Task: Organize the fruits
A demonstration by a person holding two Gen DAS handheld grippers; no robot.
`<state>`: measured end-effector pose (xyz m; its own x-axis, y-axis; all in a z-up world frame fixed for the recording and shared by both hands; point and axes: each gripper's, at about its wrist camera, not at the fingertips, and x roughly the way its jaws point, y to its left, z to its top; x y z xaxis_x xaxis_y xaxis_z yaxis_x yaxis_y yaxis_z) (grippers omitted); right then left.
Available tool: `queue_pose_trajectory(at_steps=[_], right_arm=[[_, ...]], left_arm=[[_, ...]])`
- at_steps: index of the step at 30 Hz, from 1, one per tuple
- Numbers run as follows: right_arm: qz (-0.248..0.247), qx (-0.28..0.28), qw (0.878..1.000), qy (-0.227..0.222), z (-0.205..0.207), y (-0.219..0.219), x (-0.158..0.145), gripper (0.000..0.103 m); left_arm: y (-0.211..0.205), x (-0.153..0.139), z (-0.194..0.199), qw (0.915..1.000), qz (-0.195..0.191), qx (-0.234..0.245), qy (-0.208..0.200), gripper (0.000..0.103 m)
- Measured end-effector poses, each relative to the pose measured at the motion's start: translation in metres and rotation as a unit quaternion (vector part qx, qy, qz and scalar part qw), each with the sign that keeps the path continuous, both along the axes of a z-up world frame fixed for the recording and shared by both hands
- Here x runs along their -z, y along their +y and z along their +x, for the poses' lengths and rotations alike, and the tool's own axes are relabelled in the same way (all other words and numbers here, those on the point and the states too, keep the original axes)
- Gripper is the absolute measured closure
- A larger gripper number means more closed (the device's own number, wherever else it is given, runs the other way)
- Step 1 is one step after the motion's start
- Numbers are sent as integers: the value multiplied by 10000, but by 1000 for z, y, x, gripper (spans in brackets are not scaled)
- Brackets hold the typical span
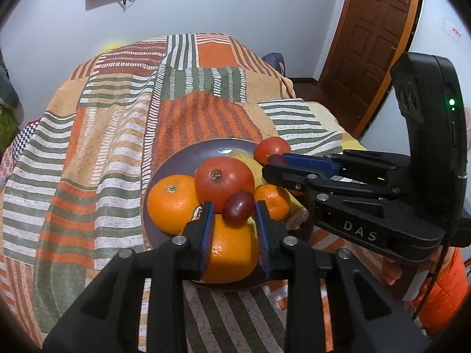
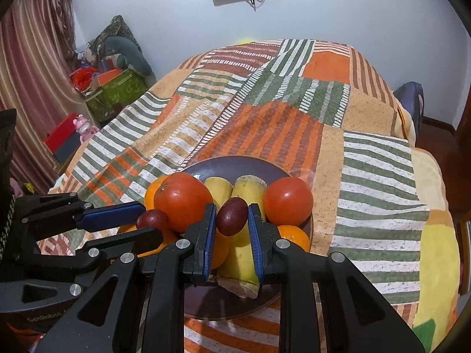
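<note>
While both claws are hanging over the dark plate on the striped bedspread, each is pinching one glossy, dark red oval grape. The left claw is gripping its grape with the long axis lying roughly level across the pads. The right claw is gripping the other grape, long axis tilting upward. Tomatoes, oranges and bananas are crowding the plate beneath.
</note>
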<state>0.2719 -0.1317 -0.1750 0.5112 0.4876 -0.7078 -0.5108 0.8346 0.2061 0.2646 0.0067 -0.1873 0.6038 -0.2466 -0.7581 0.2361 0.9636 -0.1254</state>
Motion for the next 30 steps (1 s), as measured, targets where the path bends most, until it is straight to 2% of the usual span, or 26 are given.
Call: queue_pose_trajectory(at_steps=[3, 9, 17, 27, 30], right_arm=[[15, 39, 10000, -23, -1, -3, -2, 72], [64, 127, 9997, -180, -6, -11, -13, 72], [63, 277, 9982, -529, -28, -23, -41, 72], [203, 461, 9902, -1299, -82, -40, -100, 72], [246, 465, 9886, -1413, -96, -44, -110, 72]], left_arm=[[1, 0, 0, 10000, -10, -13, 4, 73], [1, -4, -4, 10000, -31, -55, 11, 71], [7, -27, -21, 9995, -45, -232, -213, 71], [12, -95, -74, 9923, -29, -558, -1110, 71], [11, -110, -93, 9893, 9, -626, -1321, 66]])
